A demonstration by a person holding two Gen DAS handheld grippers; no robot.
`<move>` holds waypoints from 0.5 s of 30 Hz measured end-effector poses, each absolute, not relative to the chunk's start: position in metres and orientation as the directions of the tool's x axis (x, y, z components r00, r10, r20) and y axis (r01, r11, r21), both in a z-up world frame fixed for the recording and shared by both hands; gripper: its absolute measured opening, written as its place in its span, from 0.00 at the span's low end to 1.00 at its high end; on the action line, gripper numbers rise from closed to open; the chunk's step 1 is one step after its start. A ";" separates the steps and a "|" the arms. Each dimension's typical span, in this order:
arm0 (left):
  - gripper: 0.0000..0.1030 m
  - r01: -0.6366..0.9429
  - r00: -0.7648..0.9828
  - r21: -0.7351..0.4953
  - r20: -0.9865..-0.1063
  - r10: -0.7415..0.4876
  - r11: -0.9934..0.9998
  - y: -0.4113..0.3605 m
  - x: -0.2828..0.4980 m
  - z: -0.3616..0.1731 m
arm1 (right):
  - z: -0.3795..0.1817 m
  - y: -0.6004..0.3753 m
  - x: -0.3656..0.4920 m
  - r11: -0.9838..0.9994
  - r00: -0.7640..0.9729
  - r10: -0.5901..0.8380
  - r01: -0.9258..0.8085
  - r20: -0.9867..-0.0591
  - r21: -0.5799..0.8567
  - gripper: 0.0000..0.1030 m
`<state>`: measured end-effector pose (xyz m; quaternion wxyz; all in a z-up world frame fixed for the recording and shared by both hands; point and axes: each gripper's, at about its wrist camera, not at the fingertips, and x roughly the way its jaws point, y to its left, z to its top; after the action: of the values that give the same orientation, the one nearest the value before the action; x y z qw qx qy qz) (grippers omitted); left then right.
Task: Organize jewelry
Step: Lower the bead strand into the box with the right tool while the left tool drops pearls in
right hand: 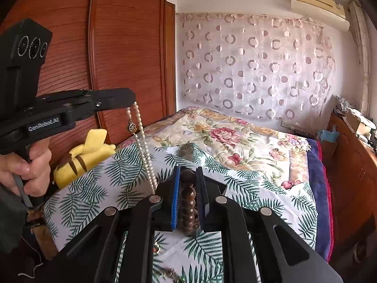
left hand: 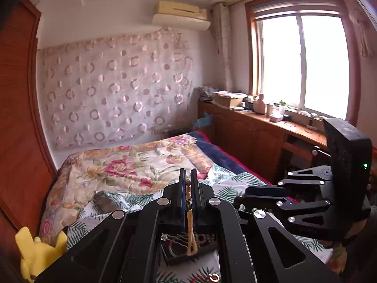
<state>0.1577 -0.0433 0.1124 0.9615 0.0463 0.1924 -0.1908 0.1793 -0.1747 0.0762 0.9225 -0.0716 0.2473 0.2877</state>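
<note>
My left gripper (left hand: 187,176) is shut on a cream pearl necklace (left hand: 190,226) that hangs down between its fingers toward a black jewelry tray (left hand: 188,254) on the bed. From the right wrist view the left gripper (right hand: 132,99) is raised at the left, with the pearl necklace (right hand: 143,146) and its round pendant dangling below. My right gripper (right hand: 188,174) is shut on a dark brown wooden bead bracelet (right hand: 187,202), held above the leaf-print sheet. In the left wrist view the right gripper (left hand: 249,194) is at the right.
A bed with a floral quilt (right hand: 235,136) fills the middle. A yellow plush toy (right hand: 82,155) lies at its left edge. Small jewelry pieces (right hand: 156,248) lie on the sheet below the right gripper. A wooden wardrobe (right hand: 117,47) stands left, a cluttered wooden shelf (left hand: 271,122) under the window.
</note>
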 end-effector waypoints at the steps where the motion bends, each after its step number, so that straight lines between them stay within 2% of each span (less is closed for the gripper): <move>1: 0.03 0.381 0.851 0.011 -0.394 -0.346 0.925 -0.043 0.163 0.111 | 0.076 -0.174 0.183 0.825 0.713 0.494 -0.564 -0.498 0.011 0.14; 15: 0.03 0.352 0.813 -0.062 -0.474 -0.337 0.934 -0.038 0.228 0.082 | 0.032 -0.152 0.233 0.835 0.668 0.465 -0.548 -0.581 0.037 0.14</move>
<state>0.2275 -0.0375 0.0820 0.9521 0.0144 0.2461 -0.1809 0.2326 -0.1516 0.0319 0.9106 -0.0704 0.2975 0.2781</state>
